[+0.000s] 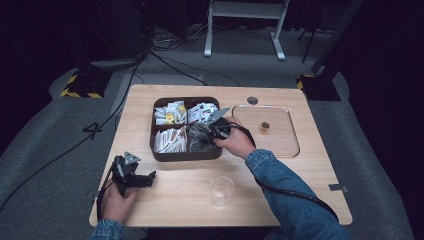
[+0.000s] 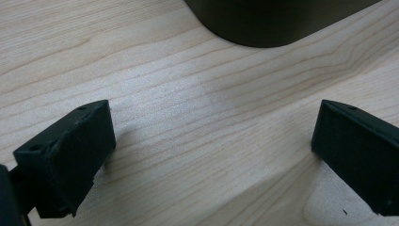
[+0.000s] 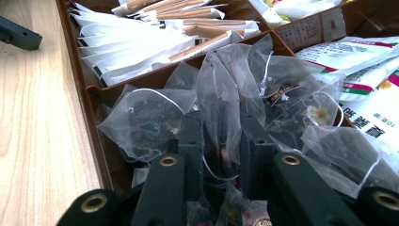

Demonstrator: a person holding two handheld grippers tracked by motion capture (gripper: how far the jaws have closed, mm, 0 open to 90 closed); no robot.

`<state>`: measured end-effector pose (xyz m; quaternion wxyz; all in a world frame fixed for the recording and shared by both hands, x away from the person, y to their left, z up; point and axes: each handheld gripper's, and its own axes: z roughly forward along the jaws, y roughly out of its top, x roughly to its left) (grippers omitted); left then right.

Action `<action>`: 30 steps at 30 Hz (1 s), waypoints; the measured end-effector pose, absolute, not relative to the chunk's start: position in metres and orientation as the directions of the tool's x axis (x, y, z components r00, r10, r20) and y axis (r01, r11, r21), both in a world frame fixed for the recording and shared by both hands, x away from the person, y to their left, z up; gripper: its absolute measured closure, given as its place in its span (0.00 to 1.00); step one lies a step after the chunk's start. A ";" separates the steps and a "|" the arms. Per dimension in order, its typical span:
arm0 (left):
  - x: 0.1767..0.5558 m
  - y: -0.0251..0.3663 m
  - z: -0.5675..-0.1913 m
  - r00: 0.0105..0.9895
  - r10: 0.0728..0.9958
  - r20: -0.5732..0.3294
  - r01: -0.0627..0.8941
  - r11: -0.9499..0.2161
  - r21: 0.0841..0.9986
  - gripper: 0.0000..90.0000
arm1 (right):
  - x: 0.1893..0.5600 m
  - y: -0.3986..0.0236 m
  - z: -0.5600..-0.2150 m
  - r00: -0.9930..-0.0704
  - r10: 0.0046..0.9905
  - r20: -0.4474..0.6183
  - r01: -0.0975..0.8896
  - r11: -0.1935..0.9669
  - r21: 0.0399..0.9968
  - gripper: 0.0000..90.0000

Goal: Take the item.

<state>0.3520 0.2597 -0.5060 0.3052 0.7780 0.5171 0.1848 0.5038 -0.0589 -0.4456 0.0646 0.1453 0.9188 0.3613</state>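
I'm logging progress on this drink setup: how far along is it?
Early stage. Done: nothing yet; the clear plastic cup looks empty. In hand: the right tongs have closed on a mesh tea bag in the brown divided box. Left: lifting it out, probably over to the cup. The left tongs are open over the table.

A four-compartment box (image 1: 186,155) stands at the middle of the table (image 1: 175,200), with a tray (image 1: 295,145) just to its right holding a small jar (image 1: 264,127); a cup (image 1: 222,190) stands nearer the person, in front of the box's right end. The right gripper (image 1: 200,134) reaches into the box's near right compartment among the tea bags (image 3: 221,94), one bag between its jaws; the sachets (image 3: 141,42) lie in the compartment to the left; the left gripper (image 1: 150,177) rests on the table at the near left, well apart from the box.
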 end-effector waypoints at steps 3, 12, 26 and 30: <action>0.352 0.260 -0.506 0.397 0.917 -0.028 0.692 -0.279 0.666 0.01 | 0.503 -0.061 -0.444 -0.945 0.327 0.021 0.248 0.672 0.698 0.84; 0.352 0.260 -0.506 0.397 0.917 -0.029 0.691 -0.278 0.667 0.01 | 0.500 -0.075 -0.424 -0.936 0.334 0.111 0.291 0.557 0.778 0.84; 0.353 0.260 -0.506 0.398 0.917 -0.026 0.691 -0.282 0.665 0.01 | 0.479 -0.098 -0.384 -0.949 0.293 0.118 0.250 0.468 0.847 0.83; 0.353 0.260 -0.506 0.397 0.917 -0.029 0.693 -0.279 0.664 0.01 | 0.472 -0.103 -0.376 -0.953 0.282 0.112 0.237 0.463 0.854 0.83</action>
